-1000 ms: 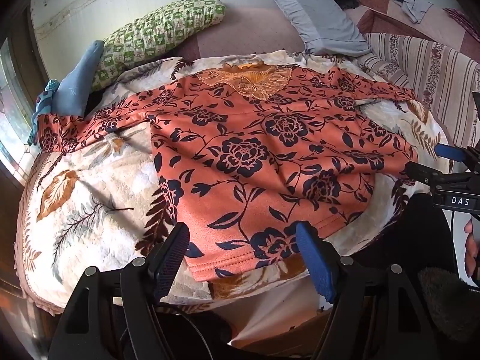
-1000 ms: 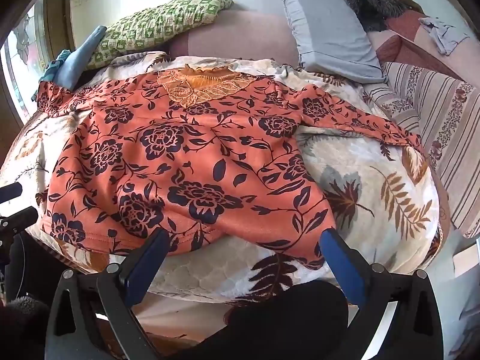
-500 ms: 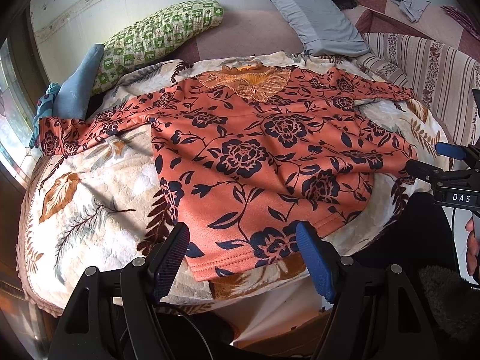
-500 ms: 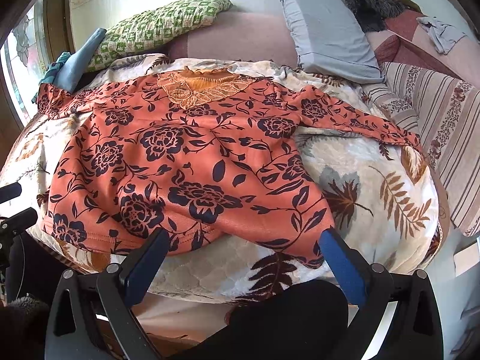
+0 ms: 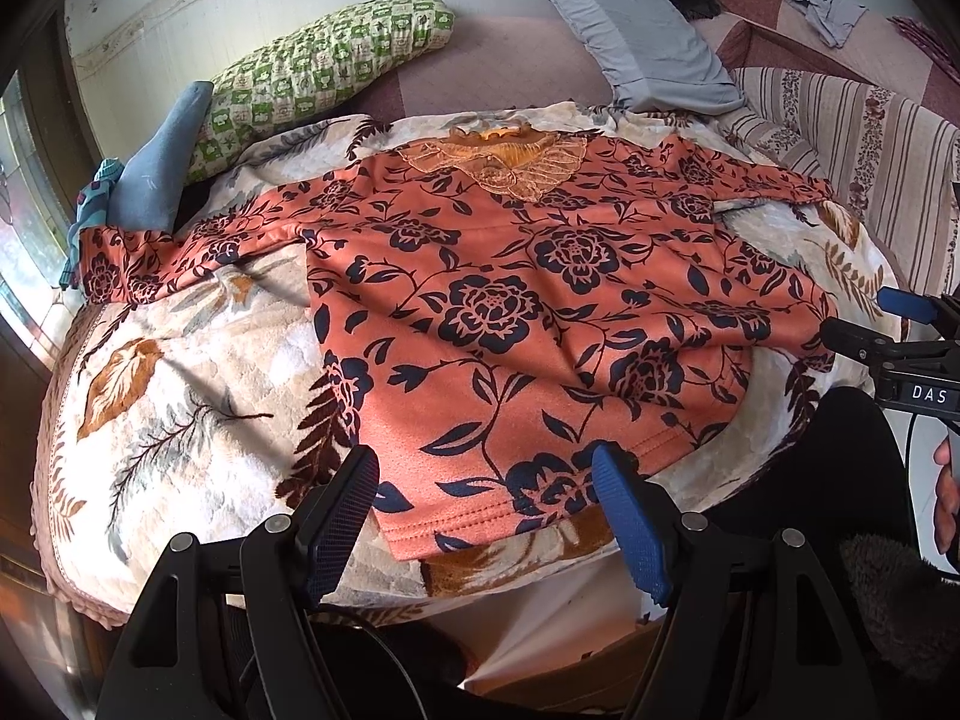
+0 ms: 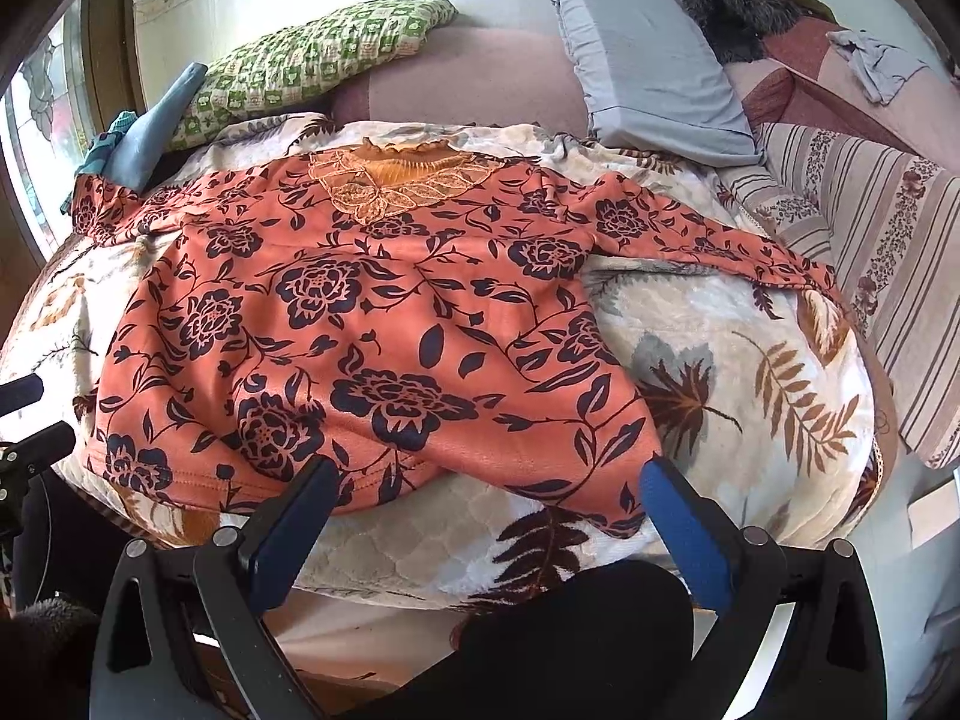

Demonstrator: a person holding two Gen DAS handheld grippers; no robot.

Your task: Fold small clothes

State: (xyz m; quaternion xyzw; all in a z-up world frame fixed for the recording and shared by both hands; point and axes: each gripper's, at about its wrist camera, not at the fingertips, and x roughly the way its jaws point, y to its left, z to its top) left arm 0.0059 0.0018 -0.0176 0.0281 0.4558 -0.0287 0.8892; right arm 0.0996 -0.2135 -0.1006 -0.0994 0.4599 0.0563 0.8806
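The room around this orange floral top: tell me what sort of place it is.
Most likely a bedroom or living room at home. The top lies spread on a leaf-print blanket, with a green checked pillow and a grey pillow against the wall behind, and a striped couch or mattress alongside.

The only legible text is "DAS", in white letters on the right tool's (image 5: pixel 900 324) black body.
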